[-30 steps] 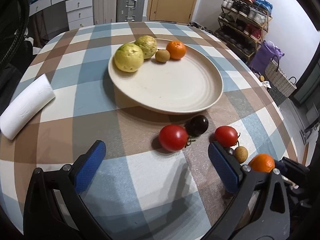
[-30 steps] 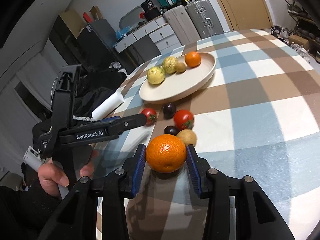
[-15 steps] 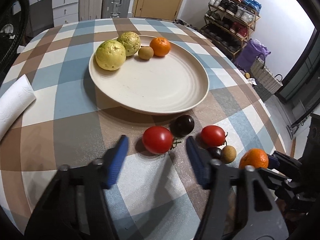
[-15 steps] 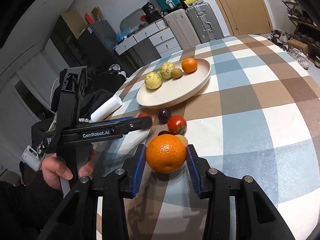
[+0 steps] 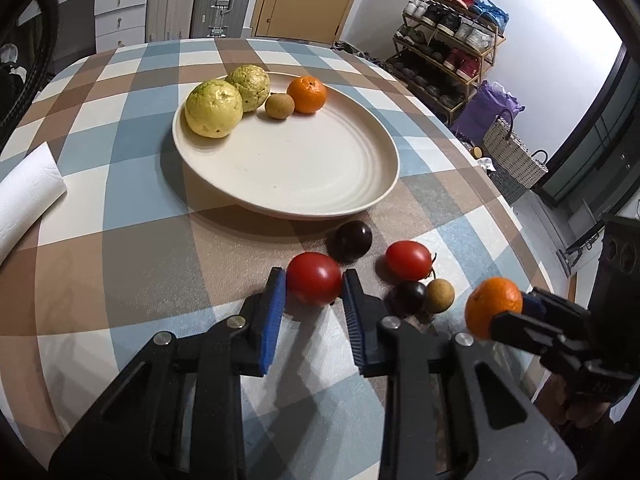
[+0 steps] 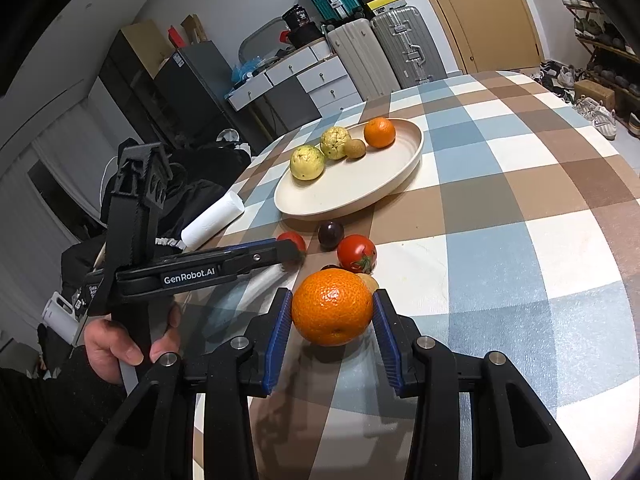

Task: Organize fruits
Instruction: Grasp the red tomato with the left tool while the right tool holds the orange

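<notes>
Tomatoes and small dark fruits lay loose on the checked worktop just in front of the cream plate. The left gripper had just been closing its jaws, and its blue pads now pressed a red tomato near the plate's front rim. The right gripper held an orange clamped, further from the plate. Picking up seemed the step in hand; next, each fruit would likely need lifting over the rim beside the guavas without nudging its neighbours.
</notes>
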`<state>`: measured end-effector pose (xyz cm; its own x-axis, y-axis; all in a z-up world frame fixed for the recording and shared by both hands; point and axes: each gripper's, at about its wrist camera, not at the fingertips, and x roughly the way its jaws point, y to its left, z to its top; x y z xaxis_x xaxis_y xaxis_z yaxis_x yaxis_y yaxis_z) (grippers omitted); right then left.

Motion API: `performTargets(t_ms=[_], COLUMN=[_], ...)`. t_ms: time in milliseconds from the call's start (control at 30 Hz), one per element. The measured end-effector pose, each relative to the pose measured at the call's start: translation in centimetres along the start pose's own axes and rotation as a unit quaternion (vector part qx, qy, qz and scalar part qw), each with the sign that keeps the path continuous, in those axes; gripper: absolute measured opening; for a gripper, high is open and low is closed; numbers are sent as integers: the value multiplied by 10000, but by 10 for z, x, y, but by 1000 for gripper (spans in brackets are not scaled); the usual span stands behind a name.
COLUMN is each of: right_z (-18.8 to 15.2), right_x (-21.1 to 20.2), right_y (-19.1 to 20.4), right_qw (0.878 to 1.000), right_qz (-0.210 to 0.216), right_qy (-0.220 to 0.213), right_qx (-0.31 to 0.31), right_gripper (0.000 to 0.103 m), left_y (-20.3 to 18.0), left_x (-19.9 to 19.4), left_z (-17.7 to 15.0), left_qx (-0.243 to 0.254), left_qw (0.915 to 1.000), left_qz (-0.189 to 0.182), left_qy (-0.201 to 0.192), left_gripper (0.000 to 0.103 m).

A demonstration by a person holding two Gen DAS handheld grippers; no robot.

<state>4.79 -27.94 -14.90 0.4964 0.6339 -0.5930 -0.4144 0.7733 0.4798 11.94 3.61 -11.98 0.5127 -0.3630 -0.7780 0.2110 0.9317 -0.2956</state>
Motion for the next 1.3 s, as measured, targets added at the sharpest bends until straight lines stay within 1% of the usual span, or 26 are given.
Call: performTargets(t_ms=[233,433,867,933,1000,1033,1067,1133,1167,1233,1300], right_z=[2,2,3,4,4,4,4,4,4,4,4], right_x=[1,0,1,1,1,1,1,2,2,2,2], right_y=[3,4,4,5,5,5,5,5,5,7,7], right_qw=[10000,10000,10000,10000,10000,10000,10000,10000,10000,10000,10000], right_qz=[6,-17,-28,-29,-26,-21,-26,-23,-24,-27,-31], right_qy=[-11,-20,-15,-14,-13,-19,-20,-4,-1,3,-6], right_qx=[-30,-37,-23,-36,-35,-34,-36,-32,-31,-34,-43], right_gripper=[41,41,41,41,41,41,41,41,41,41,41], left_y=[-2,-5,0,-1,-1,-1,-1,-1,-1,-4,-3], left_x=[-1,-2,-13,-14,-13,-12,-9,1,1,4,6], left_z=[-1,0,-11,-13,-13,-12,-12,-10,-9,-7,-5], left_qx=[72,94,57,111,136,133,137,116,113,159,101], left_qw=[9999,9998,9998,9999,9998,9999,9999,9997,9999,9998,9999], left_qz=[-78,-161,-171,-108,-123,-106,-73,-35,-30,-20,-51], left_qy=[-33,-63,-56,-70,-46,-33,8,190,104,98,59], left_gripper=[26,22,21,21,23,26,33,41,42,42,42])
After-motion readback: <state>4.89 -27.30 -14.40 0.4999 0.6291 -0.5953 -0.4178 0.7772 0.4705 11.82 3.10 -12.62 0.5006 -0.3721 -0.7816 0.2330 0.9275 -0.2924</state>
